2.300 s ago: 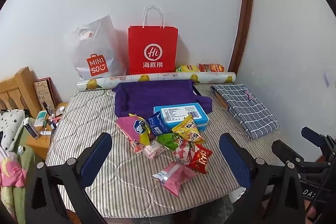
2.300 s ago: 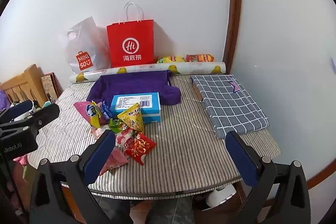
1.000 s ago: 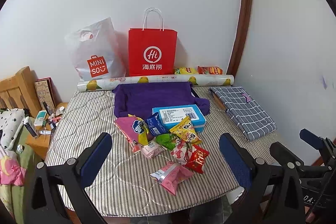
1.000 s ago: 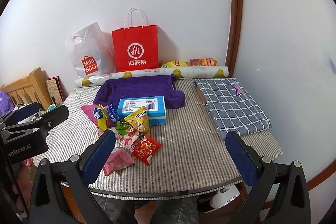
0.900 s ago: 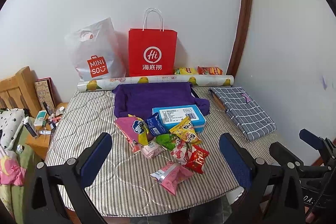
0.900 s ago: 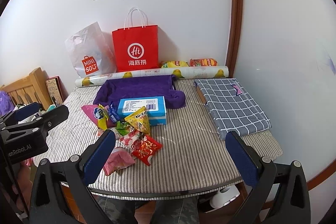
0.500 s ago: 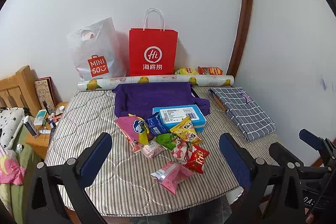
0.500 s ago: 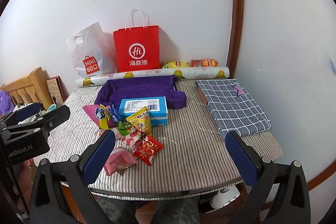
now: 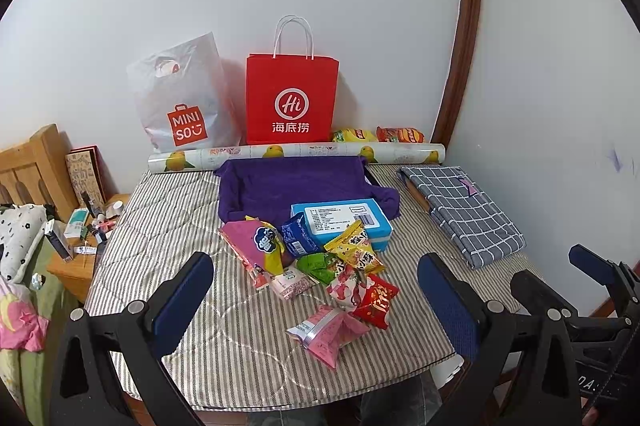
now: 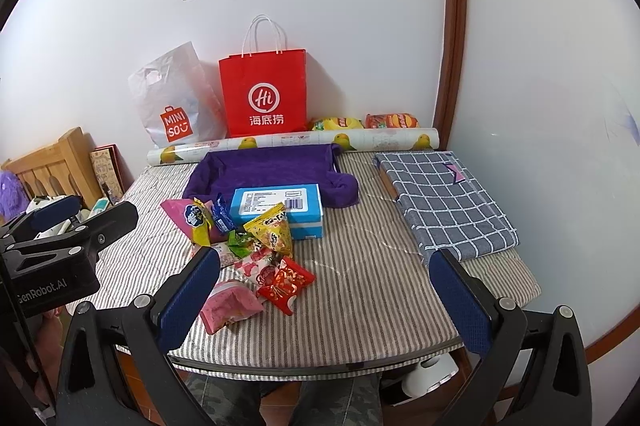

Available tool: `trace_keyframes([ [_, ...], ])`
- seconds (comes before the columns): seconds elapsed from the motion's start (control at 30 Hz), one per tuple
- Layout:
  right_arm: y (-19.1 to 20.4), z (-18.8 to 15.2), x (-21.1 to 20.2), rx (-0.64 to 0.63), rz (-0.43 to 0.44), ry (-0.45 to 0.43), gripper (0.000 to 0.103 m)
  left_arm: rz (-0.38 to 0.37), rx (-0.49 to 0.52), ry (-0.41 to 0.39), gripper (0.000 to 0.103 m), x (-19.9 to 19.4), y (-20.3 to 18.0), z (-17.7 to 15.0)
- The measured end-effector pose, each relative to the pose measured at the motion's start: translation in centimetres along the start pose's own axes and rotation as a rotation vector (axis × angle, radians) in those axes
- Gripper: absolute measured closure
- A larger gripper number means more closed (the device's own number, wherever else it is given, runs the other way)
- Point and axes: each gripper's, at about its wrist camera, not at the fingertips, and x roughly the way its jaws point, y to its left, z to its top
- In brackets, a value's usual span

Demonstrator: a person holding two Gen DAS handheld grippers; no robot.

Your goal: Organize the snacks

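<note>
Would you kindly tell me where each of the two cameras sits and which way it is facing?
Left wrist view: sits on the left tongs, looking forward over the striped table at the snack pile and the wall; its own open blue-padded fingers frame it, with the right tongs at the right edge.
Right wrist view: sits on the right tongs, facing the same way from further right; the left tongs show at the left edge.
Both share the snack pile, blue box and red bag.

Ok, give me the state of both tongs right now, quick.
Left tongs: open, holding nothing, above the near table edge.
Right tongs: open, holding nothing, short of the snack pile.
</note>
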Motion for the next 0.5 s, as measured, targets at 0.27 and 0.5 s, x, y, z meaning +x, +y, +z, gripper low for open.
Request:
trace_keyframes([
  [0.27, 0.16, -0.07, -0.32, -0.005, 0.007, -0.007, 0.0, -0.001, 0.0, 0.001, 0.0, -0.02, 0.04, 0.02],
  [0.5, 0.2, -0.03, -0.34, -0.004, 0.008, -0.007, 0.0, -0.002, 0.002, 0.001, 0.0, -0.22, -0.15, 0.14],
])
